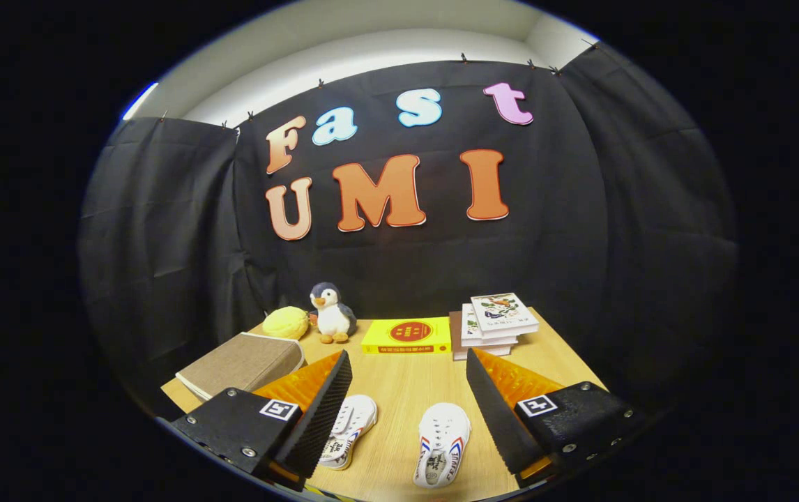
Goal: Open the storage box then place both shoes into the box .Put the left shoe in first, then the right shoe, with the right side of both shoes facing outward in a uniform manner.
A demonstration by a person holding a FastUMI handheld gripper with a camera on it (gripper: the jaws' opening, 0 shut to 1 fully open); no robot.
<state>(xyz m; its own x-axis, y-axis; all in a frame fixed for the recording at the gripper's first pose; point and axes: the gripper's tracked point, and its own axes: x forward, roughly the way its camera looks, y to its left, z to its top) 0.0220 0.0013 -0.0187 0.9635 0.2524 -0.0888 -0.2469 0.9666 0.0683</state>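
Two small white shoes lie on the wooden table [406, 390]. One shoe [349, 429] is partly behind my left finger, its toe pointing away. The other shoe [443, 442], with red and blue stripes on its sides, lies between the fingers, nearer the right one, toe pointing away. A brownish cloth-covered box [242, 364] with its lid down sits beyond the left finger. My gripper [408, 369] hangs open above the table, nothing between its fingers.
At the table's back stand a yellow round plush [286, 322], a penguin toy [332, 313], a flat yellow book [407, 335] and a stack of books [493, 322]. Black cloth walls close the booth behind and at both sides.
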